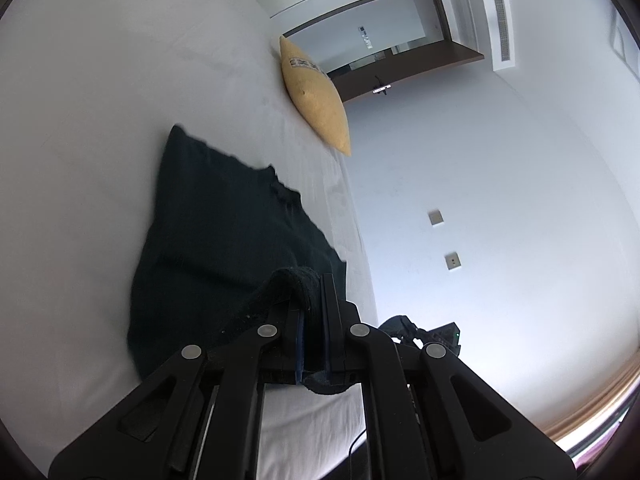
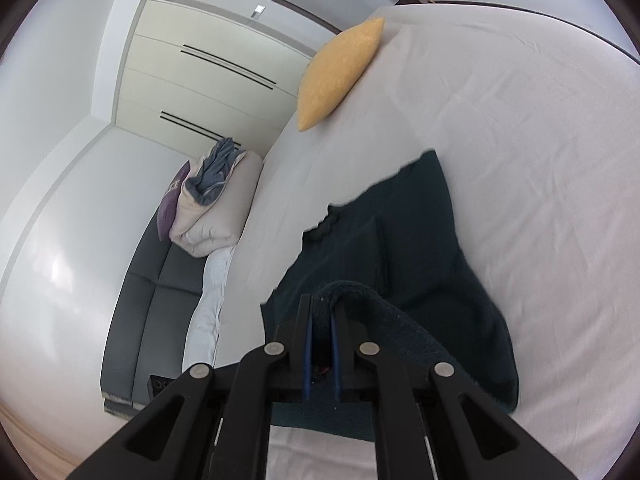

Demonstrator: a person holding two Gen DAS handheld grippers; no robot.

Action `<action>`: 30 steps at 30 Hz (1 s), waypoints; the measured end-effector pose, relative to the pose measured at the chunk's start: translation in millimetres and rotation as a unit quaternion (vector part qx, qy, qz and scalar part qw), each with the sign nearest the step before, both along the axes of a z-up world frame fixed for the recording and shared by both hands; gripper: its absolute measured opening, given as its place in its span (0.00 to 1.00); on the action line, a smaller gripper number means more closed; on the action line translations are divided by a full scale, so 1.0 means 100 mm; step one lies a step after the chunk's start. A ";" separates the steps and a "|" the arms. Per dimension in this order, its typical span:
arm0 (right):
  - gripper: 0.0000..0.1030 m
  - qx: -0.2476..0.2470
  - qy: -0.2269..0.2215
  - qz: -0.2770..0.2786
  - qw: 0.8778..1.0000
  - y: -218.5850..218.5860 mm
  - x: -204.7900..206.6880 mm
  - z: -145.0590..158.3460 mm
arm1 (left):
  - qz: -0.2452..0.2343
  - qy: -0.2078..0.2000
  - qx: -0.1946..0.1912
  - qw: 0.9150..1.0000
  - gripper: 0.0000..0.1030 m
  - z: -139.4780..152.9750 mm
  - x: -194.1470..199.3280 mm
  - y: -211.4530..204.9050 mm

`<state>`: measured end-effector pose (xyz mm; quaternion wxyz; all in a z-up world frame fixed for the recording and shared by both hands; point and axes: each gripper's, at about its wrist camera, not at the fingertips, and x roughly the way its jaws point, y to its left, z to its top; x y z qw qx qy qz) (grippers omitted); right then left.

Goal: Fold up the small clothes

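A dark green knitted sweater (image 1: 224,216) lies spread over the white sheet of a bed (image 1: 80,120), filling the lower middle of the left wrist view, with its far edge reaching up toward the centre of the frame. At the bottom centre of that view the left gripper (image 1: 314,292) is clamped on a thick fold of the sweater's near edge; the cloth bunches up between the two black fingers and curls over the left one, and a little of it hangs out below the jaws. In the right wrist view the same sweater (image 2: 420,248) sits in the lower middle and right of centre, its neck opening showing as a dark notch at the far edge. The right gripper (image 2: 322,308) is likewise pinched tight on a rolled hem of the sweater, which arches over the fingertips and runs off toward the lower right. The near edge of the garment is raised off the sheet at both grippers, while the far part lies flat on the bed. A yellow cushion (image 1: 316,96) rests on the bed beyond the sweater, well apart from it, in the upper middle of both views. In the right wrist view, left of the bed, a grey sofa (image 2: 160,300) carries a folded beige quilt (image 2: 216,204) with a purple cushion (image 2: 172,204) just beside it. White cupboard doors (image 2: 208,80) stand in the upper left.
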<state>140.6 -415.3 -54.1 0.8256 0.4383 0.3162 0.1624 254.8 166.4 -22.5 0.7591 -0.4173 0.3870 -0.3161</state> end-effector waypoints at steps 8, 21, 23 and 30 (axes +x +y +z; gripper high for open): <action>0.07 0.013 0.024 -0.040 0.999 -0.18 0.65 -0.11 | 0.031 0.023 0.007 0.999 0.05 -0.05 0.89 -0.10; 0.07 0.009 0.088 -0.066 0.994 -0.30 1.50 -0.57 | 0.059 0.077 0.047 0.994 0.05 -0.69 1.75 -0.14; 0.07 0.007 0.091 -0.066 0.994 -0.30 1.58 -0.60 | 0.062 0.080 0.050 0.994 0.05 -0.76 1.83 -0.17; 0.11 0.007 0.100 -0.078 0.992 -0.35 1.73 -0.69 | 0.065 0.105 0.061 0.990 0.06 -1.07 2.08 -0.22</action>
